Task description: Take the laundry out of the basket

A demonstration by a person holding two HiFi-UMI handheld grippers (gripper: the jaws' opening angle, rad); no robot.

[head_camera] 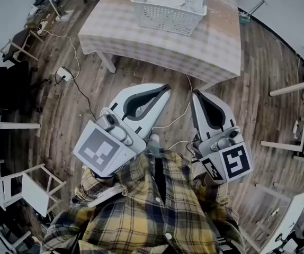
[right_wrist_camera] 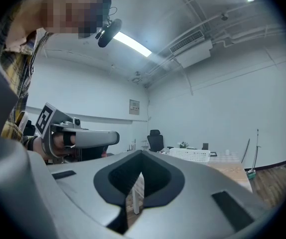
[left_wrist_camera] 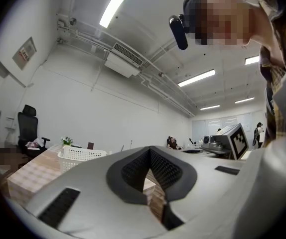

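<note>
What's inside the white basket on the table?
The basket holds pale white laundry; anything beneath it, and how many pieces, is covered by the top layer and basket walls.

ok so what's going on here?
A person in a plaid shirt stands back from the table, holding a claw in each hand. The left claw and right claw are both shut and empty, aimed toward the table. The white basket sits there with pale laundry inside, and neither claw is near it.

Wht basket (head_camera: 165,17), pale pink-checked tablecloth (head_camera: 141,41), yel/blk plaid shirt (head_camera: 136,221), grey-brn wood-grain floor (head_camera: 247,107).
</note>
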